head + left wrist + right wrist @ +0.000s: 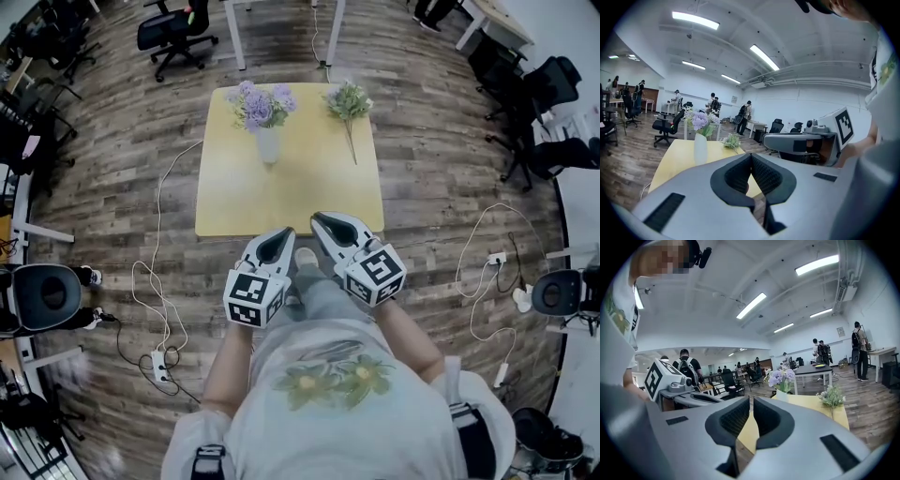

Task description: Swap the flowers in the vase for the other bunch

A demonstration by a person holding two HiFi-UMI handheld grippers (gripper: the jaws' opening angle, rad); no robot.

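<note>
Vase [268, 146] left of centre on table [281, 206]; loose bunch [349, 101] by far right corner.

The pale yellow square worktop [281, 202] looks smooth and matt. The brown plank floor [441, 178] shows wood grain. The left tongs [751, 157] and right tongs [751, 401] are matt grey plastic with ribbed black pads [766, 176].

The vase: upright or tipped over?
Upright. The vase stands on its base on the yellow table, purple flowers rising from its mouth.
</note>
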